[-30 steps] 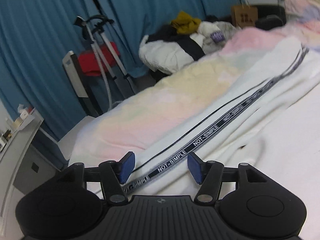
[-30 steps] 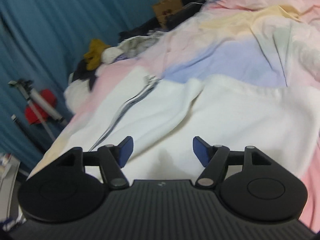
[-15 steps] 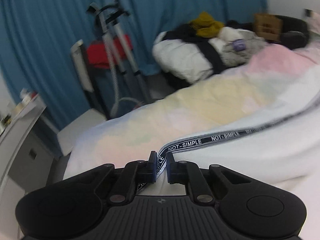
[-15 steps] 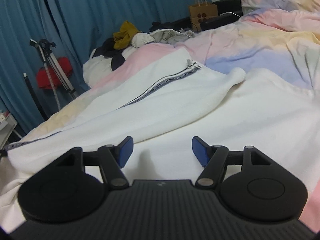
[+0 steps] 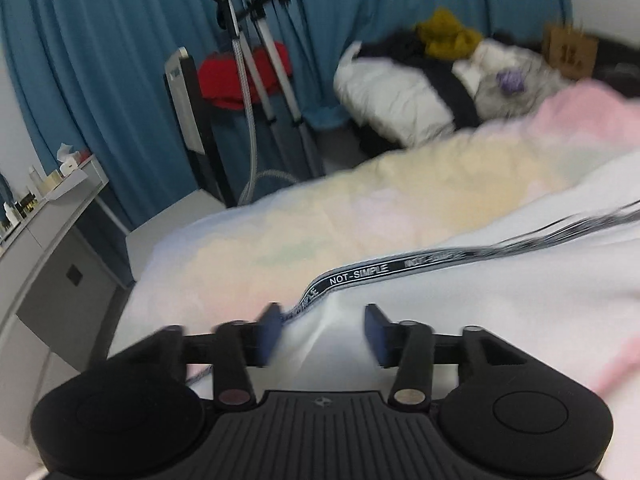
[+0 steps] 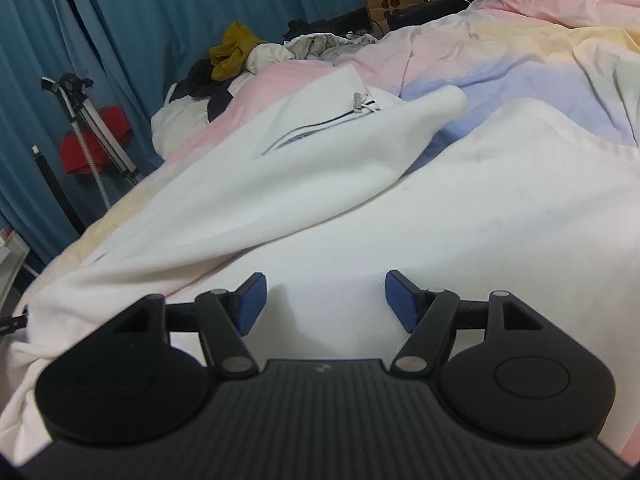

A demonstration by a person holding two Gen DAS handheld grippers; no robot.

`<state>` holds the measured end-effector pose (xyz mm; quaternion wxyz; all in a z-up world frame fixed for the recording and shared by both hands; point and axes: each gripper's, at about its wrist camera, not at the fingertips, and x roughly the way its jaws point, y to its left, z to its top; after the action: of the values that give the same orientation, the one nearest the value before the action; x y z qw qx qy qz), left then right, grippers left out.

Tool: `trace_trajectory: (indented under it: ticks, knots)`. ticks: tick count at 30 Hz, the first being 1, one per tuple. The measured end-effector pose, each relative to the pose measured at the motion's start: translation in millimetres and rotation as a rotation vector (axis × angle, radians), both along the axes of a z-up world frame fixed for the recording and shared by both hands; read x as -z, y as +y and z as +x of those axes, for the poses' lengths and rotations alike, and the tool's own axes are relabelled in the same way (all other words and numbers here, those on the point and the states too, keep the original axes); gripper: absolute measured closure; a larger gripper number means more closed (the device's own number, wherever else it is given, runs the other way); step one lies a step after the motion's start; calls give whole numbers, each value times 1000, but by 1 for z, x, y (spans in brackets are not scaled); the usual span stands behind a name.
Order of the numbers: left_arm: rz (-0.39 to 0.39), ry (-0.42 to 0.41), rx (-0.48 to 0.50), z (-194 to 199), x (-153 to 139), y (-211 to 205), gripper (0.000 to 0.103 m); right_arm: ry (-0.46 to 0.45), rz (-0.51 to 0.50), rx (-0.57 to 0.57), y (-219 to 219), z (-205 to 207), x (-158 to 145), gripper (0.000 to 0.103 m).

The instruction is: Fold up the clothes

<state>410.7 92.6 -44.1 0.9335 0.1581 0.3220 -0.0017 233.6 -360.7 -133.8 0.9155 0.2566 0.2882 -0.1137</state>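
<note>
With the left gripper just released off the white garment's lettered tape and the right gripper spread empty above it, the loose edge may slump, spoiling the fold.

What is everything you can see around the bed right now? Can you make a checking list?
Surface: bed with a pastel quilt, rumpled.
Job's things: white garment spread on the quilt, one part lying folded over; its NOT-SIMPLE printed band runs toward the left gripper.
Clutter: heap of clothes with a mustard piece on top at the far end; brown paper bag.
Grippers: left gripper jaws have just been opening, with the white cloth between the blurred pads, not pinched; right gripper open above the cloth, holding nothing.
Cables: grey hose hanging by the tripod stand.
Surroundings: blue curtains, red cloth, grey cabinet with small bottles.
</note>
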Motion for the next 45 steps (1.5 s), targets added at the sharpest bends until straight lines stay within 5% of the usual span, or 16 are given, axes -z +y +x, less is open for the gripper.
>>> trace_trajectory:
  ticks: [4, 10, 14, 22, 25, 27, 29, 38, 40, 45]
  knots:
    - [17, -31, 157, -55, -19, -11, 37, -23, 23, 12, -3, -10, -12, 34]
    - [126, 16, 398, -90, -2, -87, 36, -71, 62, 52, -19, -31, -32, 34]
    - [209, 47, 563, -83, 33, -166, 36, -89, 101, 120, -41, -38, -35, 34]
    - [203, -31, 770, -48, 66, -324, 33, -91, 160, 214, -71, -35, -23, 34]
    - [250, -13, 788, -30, 83, -370, 39, -87, 173, 230, -79, -31, -15, 34]
    - [249, 37, 779, -12, 87, -393, 77, -72, 180, 237, -83, -27, -9, 34]
    - [185, 60, 736, 0, 75, -396, 93, -66, 203, 244, -89, -27, -4, 34]
    - [-87, -75, 632, 24, -68, -353, 95, -99, 239, 244, -93, -33, -9, 34]
    - [-111, -58, 616, 21, -78, -350, 95, -108, 245, 230, -92, -34, -11, 34]
    - [-103, -27, 627, -8, -77, -341, 94, -165, 540, -8, -84, -16, 6, 34]
